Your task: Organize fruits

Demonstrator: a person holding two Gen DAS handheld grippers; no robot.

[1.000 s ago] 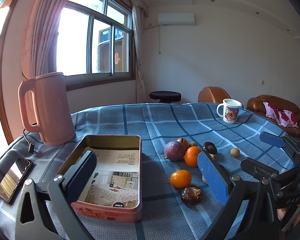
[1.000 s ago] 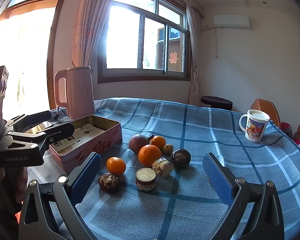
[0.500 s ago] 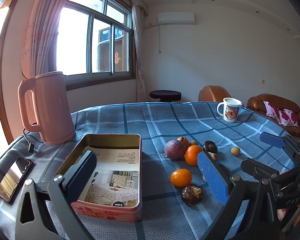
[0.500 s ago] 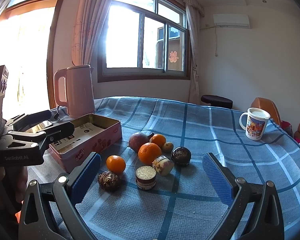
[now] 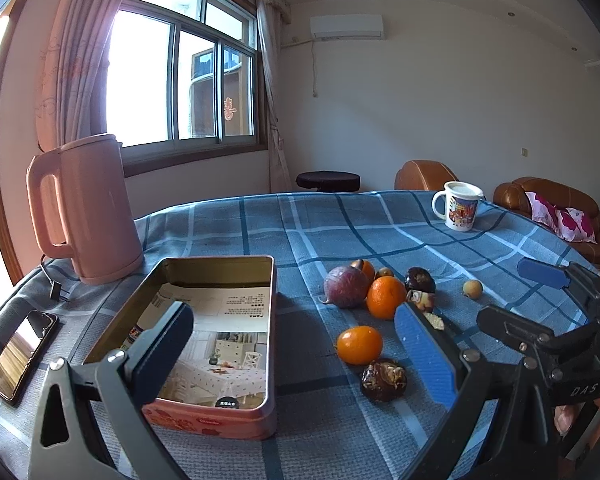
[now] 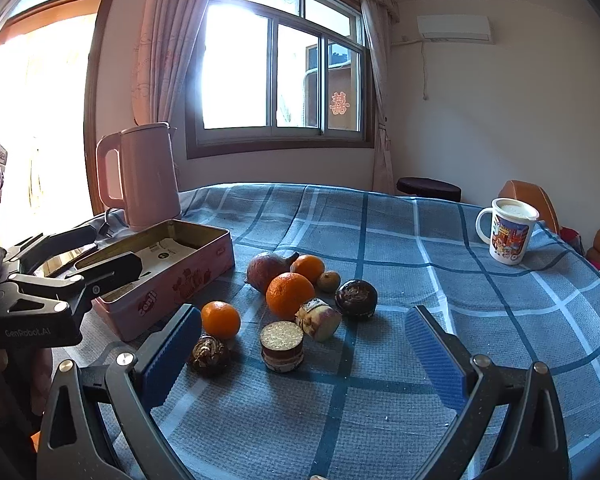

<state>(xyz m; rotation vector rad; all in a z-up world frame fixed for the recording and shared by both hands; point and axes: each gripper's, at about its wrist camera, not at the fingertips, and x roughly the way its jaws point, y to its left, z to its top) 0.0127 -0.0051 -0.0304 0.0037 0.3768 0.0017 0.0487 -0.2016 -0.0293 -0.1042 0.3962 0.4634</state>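
Several fruits lie in a loose group on the blue checked cloth: a big orange (image 6: 290, 295), a small orange (image 6: 220, 319), a purple fruit (image 6: 266, 270), a dark round fruit (image 6: 356, 298), a brown wrinkled fruit (image 6: 209, 354) and two cut cane pieces (image 6: 282, 346). An open pink tin (image 5: 204, 340) holding only a printed sheet stands left of them. My left gripper (image 5: 292, 354) is open and empty, over the tin's right edge. My right gripper (image 6: 300, 360) is open and empty, just in front of the fruits.
A pink kettle (image 5: 85, 208) stands behind the tin, its cord and plug beside it. A phone (image 5: 22, 354) lies at the left edge. A printed mug (image 6: 508, 230) stands at the far right. Sofas and a stool sit beyond the table.
The right gripper has edged slightly forward toward the fruits. The left gripper has barely moved.
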